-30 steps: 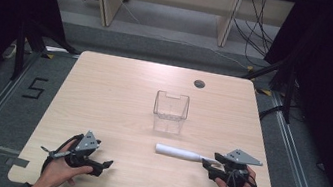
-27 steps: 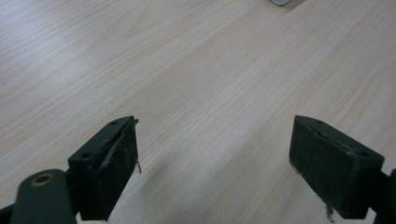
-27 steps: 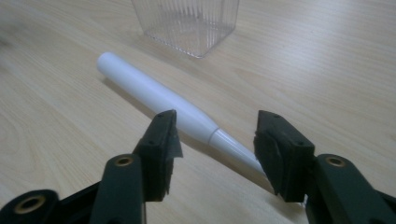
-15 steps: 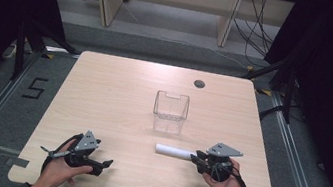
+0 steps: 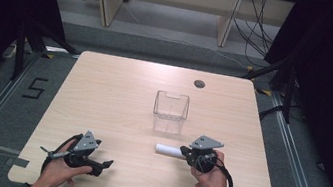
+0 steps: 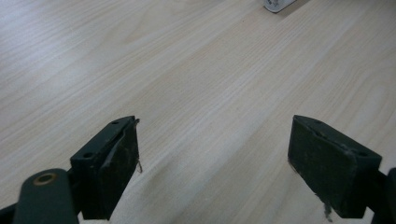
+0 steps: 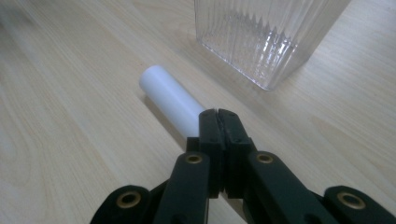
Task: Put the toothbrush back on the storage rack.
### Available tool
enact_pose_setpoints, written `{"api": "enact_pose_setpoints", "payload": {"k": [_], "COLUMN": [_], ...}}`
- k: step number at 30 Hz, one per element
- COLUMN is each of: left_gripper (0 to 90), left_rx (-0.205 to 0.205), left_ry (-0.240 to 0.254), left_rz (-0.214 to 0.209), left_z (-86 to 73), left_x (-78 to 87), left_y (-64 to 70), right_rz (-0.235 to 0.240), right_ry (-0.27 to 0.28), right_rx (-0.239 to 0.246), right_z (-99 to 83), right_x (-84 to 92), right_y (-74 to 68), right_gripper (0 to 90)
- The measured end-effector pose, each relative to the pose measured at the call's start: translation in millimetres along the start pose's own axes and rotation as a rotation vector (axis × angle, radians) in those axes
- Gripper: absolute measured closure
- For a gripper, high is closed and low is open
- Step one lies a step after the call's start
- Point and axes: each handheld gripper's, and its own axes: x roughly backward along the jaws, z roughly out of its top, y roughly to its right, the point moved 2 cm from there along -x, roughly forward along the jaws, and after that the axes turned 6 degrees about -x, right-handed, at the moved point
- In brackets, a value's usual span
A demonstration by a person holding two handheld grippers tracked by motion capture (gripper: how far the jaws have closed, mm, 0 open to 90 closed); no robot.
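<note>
A white tube [image 5: 166,150] lies on the wooden table [image 5: 118,96], just in front of a clear ribbed container [image 5: 170,112] that stands upright. My right gripper [image 5: 184,152] is shut, its jaws pressed flat together, and it sits over the tube's right end. In the right gripper view the closed tips [image 7: 217,116] cover the near end of the tube [image 7: 170,98], with the container [image 7: 261,32] behind. My left gripper [image 5: 105,164] rests at the front left, open and pointing right. Its jaws [image 6: 224,163] are wide apart over bare wood.
A small dark round hole [image 5: 199,84] sits in the table's far right part. The corner of a pale object [image 6: 279,3] touches the top edge of the left gripper view. Dark floor, rails and shelf legs surround the table.
My right gripper has slid left along the tube and now covers its right part. The tube's left end has stayed where it was. The left gripper has not moved.
</note>
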Motion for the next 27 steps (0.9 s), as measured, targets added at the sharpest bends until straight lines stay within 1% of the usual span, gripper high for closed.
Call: {"api": "enact_pose_setpoints", "payload": {"k": [1,2,3,4,5,6,7,8,9,11,12,13,14,15,16,18,19,21,22,23,24,25,26,27], "left_gripper": [15.9,15.9,15.9,15.9,15.9,15.9,15.9,15.9,15.9,16.0,16.0,16.0,16.0,16.0,16.0,16.0,16.0,16.0,16.0,16.0,16.1,16.0,16.0,16.0], "left_rx": [-0.009,0.001,0.001,0.008,0.001,-0.009,-0.009,-0.005,0.000,0.001,0.011,0.010,0.009,0.010,0.010,0.009,0.008,0.010,0.010,0.007,0.006,0.007,-0.001,-0.001], "left_ry": [-0.008,-0.002,-0.002,-0.001,-0.002,-0.010,-0.010,-0.011,-0.017,-0.021,-0.003,-0.001,-0.001,-0.002,-0.003,-0.005,-0.004,-0.006,-0.006,-0.007,-0.004,-0.004,-0.009,-0.009], "left_rz": [-0.007,-0.001,-0.001,0.001,0.001,0.005,0.005,0.009,0.004,0.000,0.008,0.003,0.003,0.003,0.004,0.004,0.004,0.004,0.004,0.007,0.004,0.003,0.011,0.011], "left_z": [-0.4,-0.3,-0.3,-0.2,-0.1,-0.1,-0.1,-0.2,-0.5,-0.4,-0.4,-0.2,-0.1,-0.1,-0.2,0.0,-0.1,-0.1,-0.1,0.0,0.0,0.1,0.1,0.1], "left_x": [1.2,1.2,1.2,1.3,1.2,0.8,0.8,0.2,0.3,0.6,-0.6,-0.3,-0.1,-0.3,-0.2,0.0,0.0,-0.1,-0.1,0.1,0.1,0.0,-0.2,-0.2], "left_y": [-0.7,-0.7,-0.7,-0.4,-0.8,-1.7,-1.7,-1.4,-0.7,-0.8,-0.2,-0.5,-0.6,-0.7,-0.2,0.2,0.3,0.1,0.1,0.1,0.2,0.2,-0.6,-0.6], "right_rz": [0.003,0.009,0.009,0.007,0.010,0.012,0.012,0.019,0.014,0.014,0.012,0.013,0.013,0.011,0.018,0.016,0.020,0.023,0.024,0.014,0.011,0.022,0.010,0.010], "right_ry": [-0.013,-0.003,-0.003,-0.013,-0.022,-0.026,-0.026,-0.022,-0.028,-0.031,-0.031,-0.028,-0.036,-0.049,-0.057,-0.053,-0.053,-0.057,-0.060,-0.061,-0.059,-0.071,-0.062,-0.062], "right_rx": [-0.020,0.018,0.018,0.006,-0.002,0.026,0.026,0.043,0.025,0.023,0.011,0.019,0.018,-0.004,-0.007,0.002,0.026,0.036,0.031,0.020,0.026,0.021,0.025,0.025], "right_z": [1.0,4.2,4.2,4.7,5.8,8.7,8.7,9.8,10.9,13.1,14.0,14.8,15.5,15.7,17.1,17.6,19.1,20.7,21.2,21.2,21.6,21.9,22.4,22.4], "right_x": [-1.1,-6.9,-6.9,-8.6,-11.3,-16.2,-16.2,-18.4,-19.1,-21.5,-23.2,-25.5,-27.2,-28.4,-31.7,-32.6,-33.9,-36.0,-37.3,-38.1,-39.3,-41.6,-42.6,-42.6], "right_y": [-2.7,-2.6,-2.6,-4.3,-6.9,-7.0,-7.0,-6.8,-7.9,-8.2,-8.3,-7.8,-8.1,-8.9,-9.7,-10.0,-10.5,-12.0,-12.0,-12.5,-11.9,-11.6,-11.6,-11.6], "right_gripper": [90.0,90.0,90.0,90.0,90.0,90.0,90.0,90.0,90.0,90.0,90.0,90.0,90.0,90.0,90.0,90.0,90.0,90.0,90.0,90.0,90.0,90.0,90.0,90.0]}}
